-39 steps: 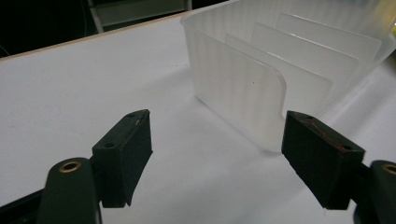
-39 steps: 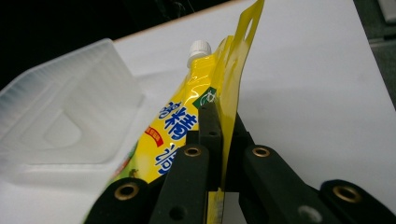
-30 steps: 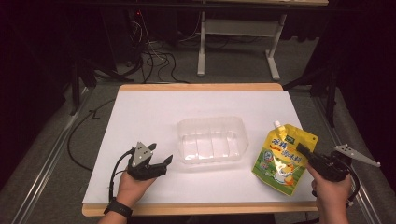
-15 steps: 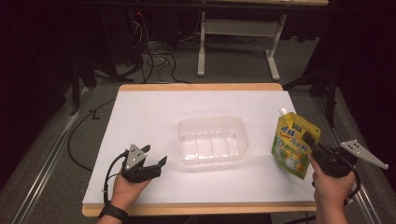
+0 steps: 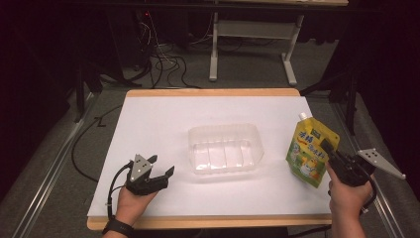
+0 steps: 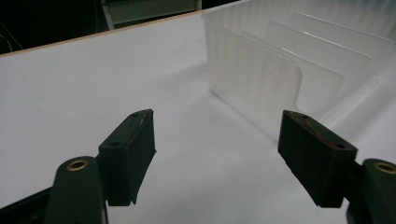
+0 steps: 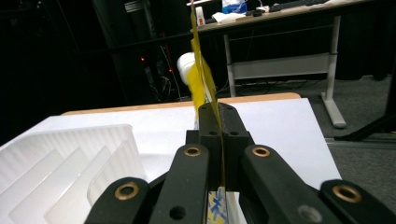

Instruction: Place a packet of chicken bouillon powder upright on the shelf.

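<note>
A yellow-green spouted drink pouch (image 5: 311, 153) with a white cap hangs at the table's right side, lifted and tilted, with my right gripper (image 5: 331, 149) shut on its edge. In the right gripper view the pouch (image 7: 201, 84) stands edge-on between the pressed jaws of my right gripper (image 7: 219, 122). A clear plastic tray (image 5: 225, 148) with ribbed dividers sits mid-table. My left gripper (image 5: 163, 167) rests near the front left, open, with nothing between its jaws. In the left gripper view my left gripper (image 6: 217, 140) points at the tray's (image 6: 275, 70) corner.
White paper (image 5: 158, 124) covers the wooden table (image 5: 213, 92). Beyond the far edge lie dark floor, cables (image 5: 163, 64) and a white desk frame (image 5: 247, 34). A metal rail (image 5: 49, 173) runs along the left side.
My right gripper has raised the pouch from lying flat to hanging upright and drawn it toward the right edge. The left hand has slid slightly toward the front edge.
</note>
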Demonstrator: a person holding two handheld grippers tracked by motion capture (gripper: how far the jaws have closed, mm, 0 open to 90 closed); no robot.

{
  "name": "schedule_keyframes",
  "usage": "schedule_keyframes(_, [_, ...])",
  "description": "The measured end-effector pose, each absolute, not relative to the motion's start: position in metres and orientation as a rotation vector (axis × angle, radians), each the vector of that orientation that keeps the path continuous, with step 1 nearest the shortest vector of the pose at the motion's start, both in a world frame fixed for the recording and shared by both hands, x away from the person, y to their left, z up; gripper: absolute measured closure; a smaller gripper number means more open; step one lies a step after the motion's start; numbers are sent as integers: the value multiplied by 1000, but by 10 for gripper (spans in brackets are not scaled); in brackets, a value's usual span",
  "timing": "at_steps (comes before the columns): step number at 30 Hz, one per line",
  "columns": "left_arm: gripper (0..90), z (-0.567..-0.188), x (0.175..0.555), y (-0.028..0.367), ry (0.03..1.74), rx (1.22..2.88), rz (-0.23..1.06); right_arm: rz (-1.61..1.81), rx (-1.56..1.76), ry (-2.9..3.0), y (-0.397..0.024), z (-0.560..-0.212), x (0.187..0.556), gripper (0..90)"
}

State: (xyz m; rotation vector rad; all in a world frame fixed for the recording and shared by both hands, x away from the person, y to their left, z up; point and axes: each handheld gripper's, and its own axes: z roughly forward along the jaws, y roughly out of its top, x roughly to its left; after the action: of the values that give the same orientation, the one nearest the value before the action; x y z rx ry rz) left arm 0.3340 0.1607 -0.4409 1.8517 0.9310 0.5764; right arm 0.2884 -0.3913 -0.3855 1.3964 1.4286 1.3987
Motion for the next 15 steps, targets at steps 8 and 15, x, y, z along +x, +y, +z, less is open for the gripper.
schedule_keyframes(8, [393, -440, 347, 150, 948, 1848, 558, 1334, 1381, 1472, -385, -390, 268, 900])
schedule_keyframes(15, [515, -442, 361, 140, 972, 1836, 543, 1292, 1398, 1497, -387, -396, 251, 900])
